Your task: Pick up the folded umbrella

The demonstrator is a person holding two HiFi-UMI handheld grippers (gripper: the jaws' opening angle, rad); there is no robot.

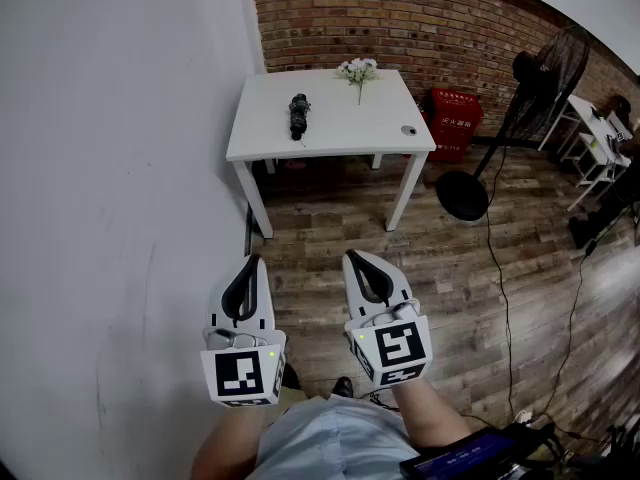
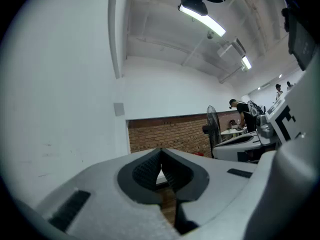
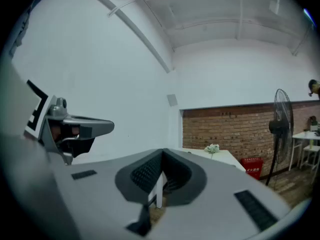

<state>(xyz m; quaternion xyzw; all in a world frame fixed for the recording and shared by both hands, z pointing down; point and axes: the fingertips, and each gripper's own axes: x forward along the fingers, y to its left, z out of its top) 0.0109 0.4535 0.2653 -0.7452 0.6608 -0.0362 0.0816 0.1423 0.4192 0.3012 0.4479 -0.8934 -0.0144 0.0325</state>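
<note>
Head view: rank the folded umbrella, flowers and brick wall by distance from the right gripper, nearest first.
From the right gripper:
1. folded umbrella, lying on the white table, left of its middle.
2. flowers, at the table's far edge.
3. brick wall, behind the table.

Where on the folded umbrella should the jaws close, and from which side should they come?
Probably its middle, across the narrow width. The folded umbrella lies flat on the white table, long axis pointing away from the person, bare tabletop on both sides. Coming from above, the jaws could straddle it left to right.
</note>
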